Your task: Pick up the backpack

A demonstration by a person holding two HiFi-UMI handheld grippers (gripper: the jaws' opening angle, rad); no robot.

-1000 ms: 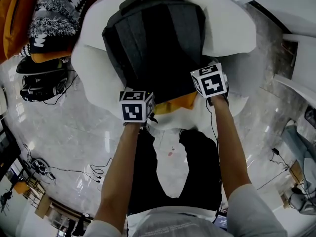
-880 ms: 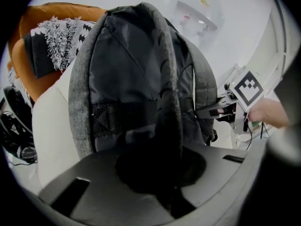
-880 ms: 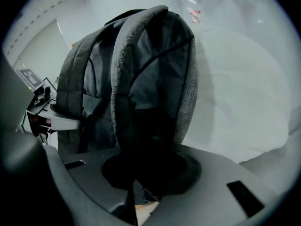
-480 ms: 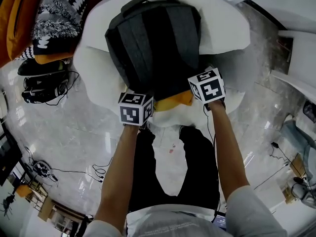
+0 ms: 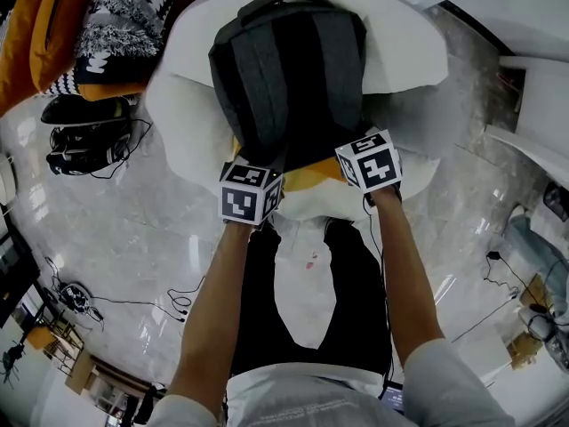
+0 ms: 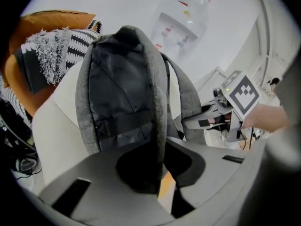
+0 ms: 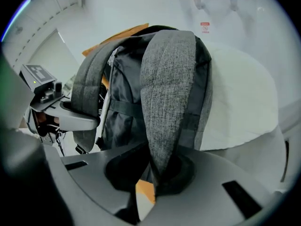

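Backpack lay on the white cushion, strap side up, top handle at the far end. Its near end sat over an orange pillow.

Left gripper: jaws had just been closing and were pinched on the left strap. The grey band ran up from the jaws to the top of the pack.

Right gripper: jaws had just been closing and were clamped on the right strap. The strap rose taut-looking from the jaws, with orange showing below the grip.

In the head view both marker cubes were at the pack's near edge, one at each corner. A patterned blanket lay at the upper left, and a black headset with its cable was on the floor.
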